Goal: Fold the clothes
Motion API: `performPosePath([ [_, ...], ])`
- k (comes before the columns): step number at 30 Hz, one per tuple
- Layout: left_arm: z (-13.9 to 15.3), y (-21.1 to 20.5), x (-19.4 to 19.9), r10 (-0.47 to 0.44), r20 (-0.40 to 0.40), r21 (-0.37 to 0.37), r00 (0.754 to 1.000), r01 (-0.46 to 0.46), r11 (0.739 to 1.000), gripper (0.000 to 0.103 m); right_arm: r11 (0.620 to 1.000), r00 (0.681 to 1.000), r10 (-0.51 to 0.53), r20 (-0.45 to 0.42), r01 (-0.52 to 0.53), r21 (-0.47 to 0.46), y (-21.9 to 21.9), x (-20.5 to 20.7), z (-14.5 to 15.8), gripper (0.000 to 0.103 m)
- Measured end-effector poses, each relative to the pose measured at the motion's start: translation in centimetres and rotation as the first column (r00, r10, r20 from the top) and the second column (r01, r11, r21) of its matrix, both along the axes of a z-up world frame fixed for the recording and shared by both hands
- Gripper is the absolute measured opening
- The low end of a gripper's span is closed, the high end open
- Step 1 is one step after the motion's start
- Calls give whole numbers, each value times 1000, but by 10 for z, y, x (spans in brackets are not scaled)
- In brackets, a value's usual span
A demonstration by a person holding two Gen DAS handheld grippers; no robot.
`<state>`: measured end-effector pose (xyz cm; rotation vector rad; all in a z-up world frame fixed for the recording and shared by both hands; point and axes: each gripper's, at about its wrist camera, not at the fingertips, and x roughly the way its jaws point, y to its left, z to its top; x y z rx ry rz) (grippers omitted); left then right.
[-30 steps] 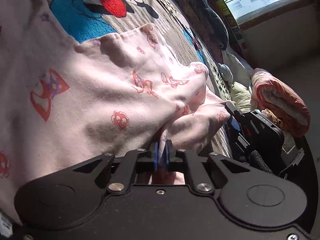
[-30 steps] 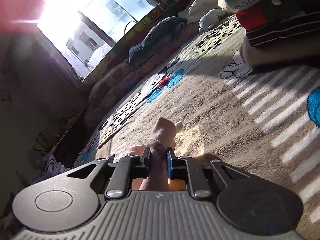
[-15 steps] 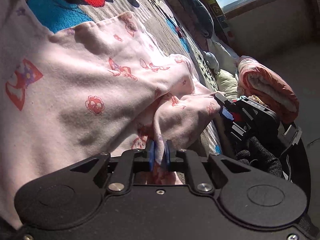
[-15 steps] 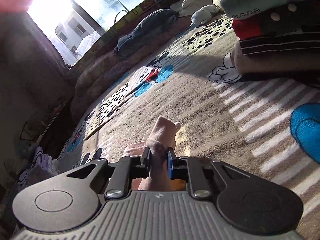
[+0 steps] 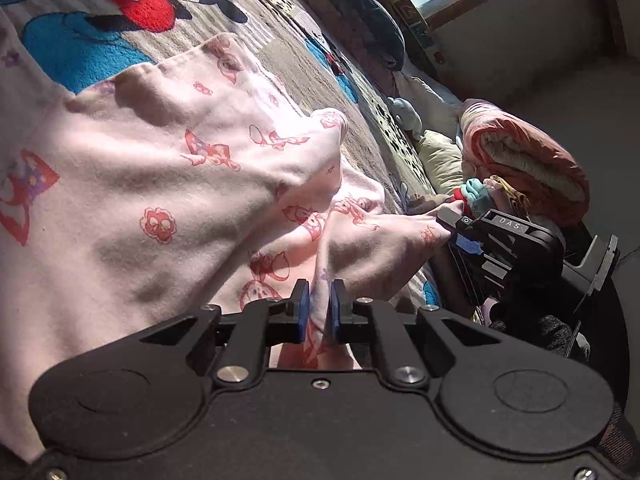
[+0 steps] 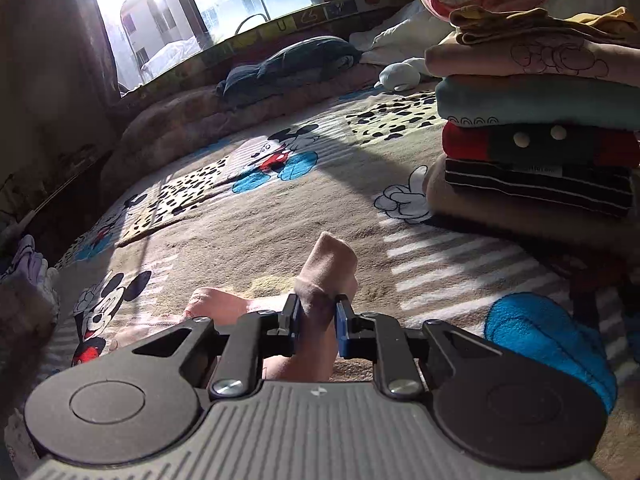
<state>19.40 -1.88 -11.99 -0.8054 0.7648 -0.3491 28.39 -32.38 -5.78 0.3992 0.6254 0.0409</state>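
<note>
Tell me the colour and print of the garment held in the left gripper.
Pale pink garment with red cartoon prints; left wrist view shows it best.

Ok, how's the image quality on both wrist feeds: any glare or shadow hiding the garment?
Left wrist: hard sunlight throws deep fold shadows across the pink printed garment, but the prints read clearly; the left gripper is sharp, and fisheye bends the edges. Right wrist: the window blows out to white glare, the left wall is dark, and the pinched cuff in the right gripper sits in shade.

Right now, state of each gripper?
Left gripper: shut on the pink garment.
Right gripper: shut on a bunched edge of the same garment.
</note>
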Motion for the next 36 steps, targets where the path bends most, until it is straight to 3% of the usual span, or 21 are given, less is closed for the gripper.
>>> performPosePath([
  [2,0,-3,-1,-17,3,-4,1000,17,1000,21,1000,999,-24,-29,24,-15,-13,-9,4,20],
  [6,1,-8,-3,-62,13,-14,998,62,998,25,996,995,-70,-77,66,-55,-37,-30,12,20],
  [10,4,-17,-7,-109,38,-14,993,109,994,39,991,985,-121,-125,112,-76,-65,-49,10,20],
  [14,8,-26,-13,-158,68,8,985,158,987,41,987,974,-158,-160,149,-69,-86,-58,3,20],
  [22,13,-40,-27,-228,122,121,966,214,969,42,977,953,-212,-216,210,-33,-123,-69,-13,20],
  [25,9,-45,-30,-247,119,157,962,227,961,42,975,956,-219,-198,223,-1,-132,-74,-18,32],
  [27,6,-46,-32,-252,109,168,962,232,958,42,974,961,-219,-169,227,29,-135,-79,-21,47],
  [32,3,-45,-36,-246,108,180,963,224,958,42,968,970,-221,-96,231,103,-144,-90,-29,47],
  [36,4,-42,-40,-225,122,181,967,201,963,42,939,952,-272,-140,294,180,-162,-100,-60,48],
])
